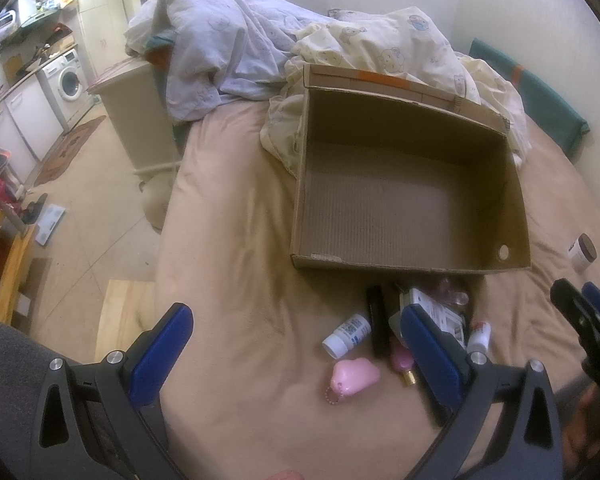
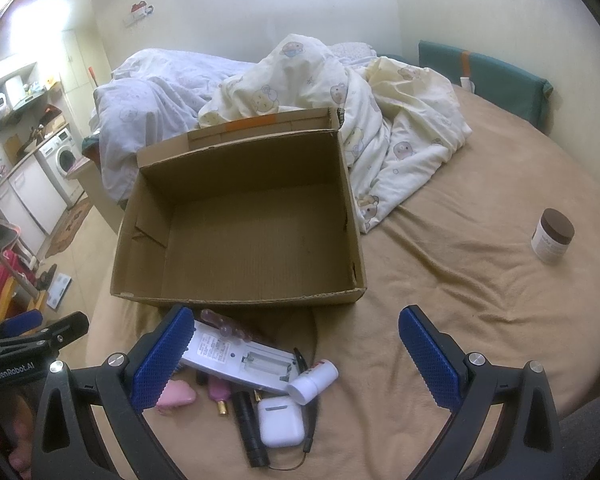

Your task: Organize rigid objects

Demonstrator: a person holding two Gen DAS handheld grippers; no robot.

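Note:
An open, empty cardboard box [image 1: 412,208] [image 2: 240,232] sits on the tan bed. In front of it lies a heap of small items: a pink cloud-shaped keychain [image 1: 354,378], a white pill bottle [image 1: 346,335], a black flashlight [image 2: 250,428], a white remote [image 2: 240,362], a white earbud case [image 2: 281,421] and a small white tube [image 2: 314,380]. My left gripper [image 1: 296,340] hovers open over the heap, holding nothing. My right gripper [image 2: 296,344] is also open and empty, just above the remote and tube. A brown-lidded jar [image 2: 552,236] [image 1: 582,252] stands apart to the right.
Crumpled bear-print duvets [image 2: 340,92] pile up behind the box. A green headboard cushion [image 2: 484,76] lines the far wall. Left of the bed the floor [image 1: 80,216] drops away, with a bedside cabinet [image 1: 136,116], a washing machine [image 1: 66,80] and a wooden stool [image 1: 124,320].

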